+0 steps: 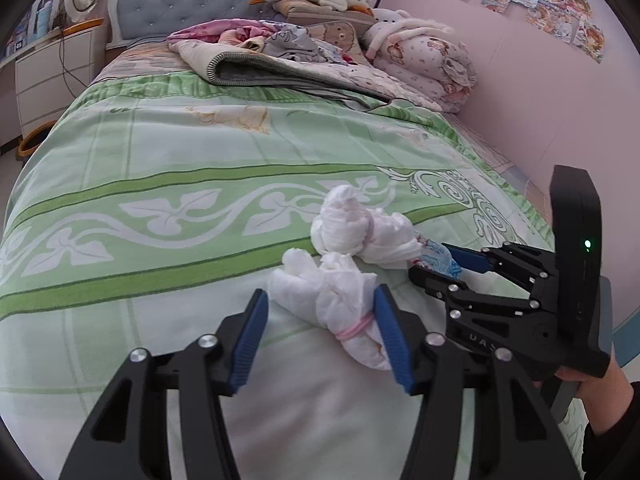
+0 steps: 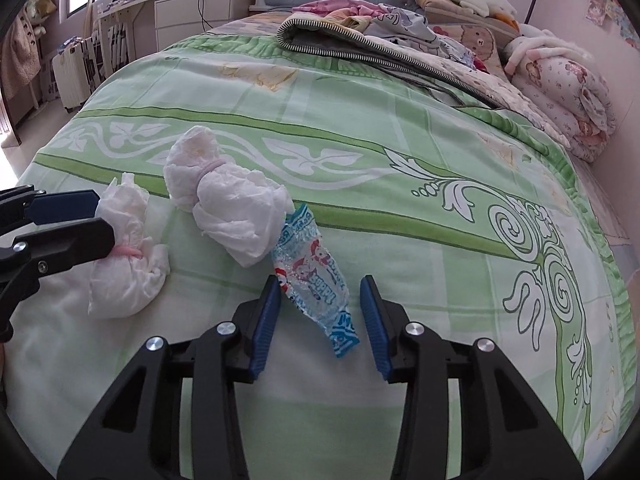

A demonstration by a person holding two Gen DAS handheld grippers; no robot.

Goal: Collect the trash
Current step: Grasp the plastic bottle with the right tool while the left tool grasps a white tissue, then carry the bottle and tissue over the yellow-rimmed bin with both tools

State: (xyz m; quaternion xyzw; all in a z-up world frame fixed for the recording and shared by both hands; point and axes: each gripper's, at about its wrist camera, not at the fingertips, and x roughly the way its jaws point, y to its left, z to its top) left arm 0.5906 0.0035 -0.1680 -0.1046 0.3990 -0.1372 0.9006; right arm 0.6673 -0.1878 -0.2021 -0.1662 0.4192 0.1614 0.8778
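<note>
Two tied tissue bundles [image 1: 340,304] [image 2: 228,204] lay on the bed [image 1: 160,152]. The left gripper [image 1: 322,334] straddled one, fingers apart. Only the right view showed the right gripper [image 2: 318,322] open around the blue wrapper [image 2: 316,276].

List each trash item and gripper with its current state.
Near tissue bundle: tied with pink band, lying on bed, between left gripper pads.
Far tissue bundle: tied, lying free.
Blue wrapper: crumpled, lying between right gripper pads.
Neither gripper visibly clamped.
</note>
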